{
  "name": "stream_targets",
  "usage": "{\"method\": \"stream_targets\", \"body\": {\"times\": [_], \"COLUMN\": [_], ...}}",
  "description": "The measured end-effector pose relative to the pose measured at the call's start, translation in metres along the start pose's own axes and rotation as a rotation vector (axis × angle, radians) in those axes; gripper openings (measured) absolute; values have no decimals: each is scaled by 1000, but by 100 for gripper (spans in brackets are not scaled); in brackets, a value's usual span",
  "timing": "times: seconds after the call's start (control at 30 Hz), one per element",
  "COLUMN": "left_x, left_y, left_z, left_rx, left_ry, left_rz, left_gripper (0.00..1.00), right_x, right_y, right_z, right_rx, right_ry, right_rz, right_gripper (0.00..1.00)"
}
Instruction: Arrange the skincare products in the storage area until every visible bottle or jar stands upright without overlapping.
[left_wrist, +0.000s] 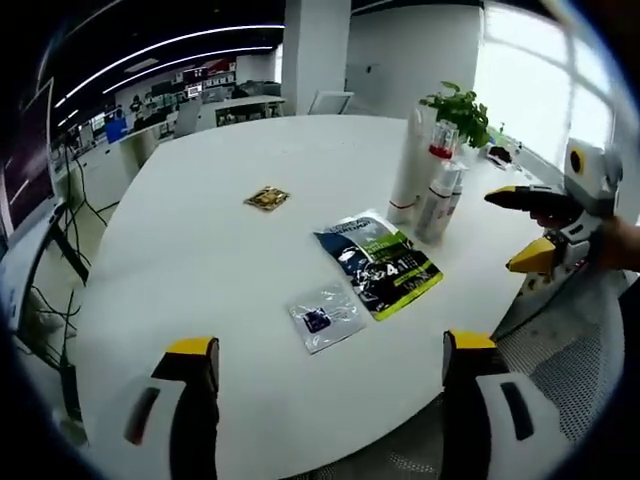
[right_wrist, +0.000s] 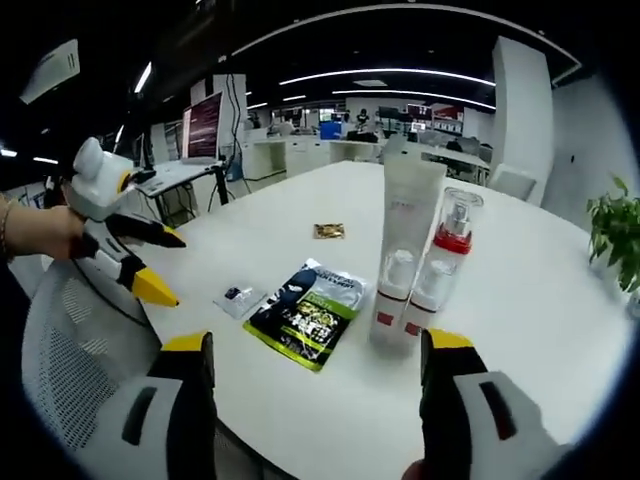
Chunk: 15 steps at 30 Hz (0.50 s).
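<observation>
Both tongs (left_wrist: 330, 375) (right_wrist: 315, 375) gape wide, empty, over a white round table (left_wrist: 260, 290) in an open office.

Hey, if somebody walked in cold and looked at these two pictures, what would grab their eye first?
Probably the cluster of upright skincare bottles on the white table, a tall white tube with smaller red-trimmed bottles in front. Next, the dark green sachet lying flat beside them, with a small clear packet near the table edge. Both pairs of yellow-tipped tongs, left and right, are open and hold nothing.
</observation>
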<state>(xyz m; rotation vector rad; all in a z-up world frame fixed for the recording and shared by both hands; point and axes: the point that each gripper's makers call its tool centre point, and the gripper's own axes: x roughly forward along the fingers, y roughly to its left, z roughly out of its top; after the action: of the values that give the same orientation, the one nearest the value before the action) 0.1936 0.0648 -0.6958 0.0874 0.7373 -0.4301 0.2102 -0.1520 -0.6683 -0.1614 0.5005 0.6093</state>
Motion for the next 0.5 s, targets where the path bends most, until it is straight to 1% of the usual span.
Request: {"method": "stream_targets", "body": {"times": [0.03,0.13,0.23,0.27,0.4,0.5], "left_x": [0,-7,-12,-17,-26,-32], "left_y": [2,0,-2,-2,-1,1], "left_z": [-2,0,1,1,0,1], "left_rx": [-1,-2,-15,-16,-21,-41], "left_ry": [0,-11,-11,0,-1,-18], "left_rz": [1,-5,-33,-39,-39,-37], "left_gripper": [92,94,99,99,99,99], "right_x": [-3,-7,-12,-13,-21,-24], "right_y": [-2,-5,-6,-6,-7,-7], "right_z": [1,3,9,11,13,14], "right_rx": [5,13,25,27,49,57], "right_ry": [-2,-11,-25,-29,-42,-42], "right_rz": [-10,-22,-29,-32,-42,-48], "right_gripper": [87,89,91,91,97,100]}}
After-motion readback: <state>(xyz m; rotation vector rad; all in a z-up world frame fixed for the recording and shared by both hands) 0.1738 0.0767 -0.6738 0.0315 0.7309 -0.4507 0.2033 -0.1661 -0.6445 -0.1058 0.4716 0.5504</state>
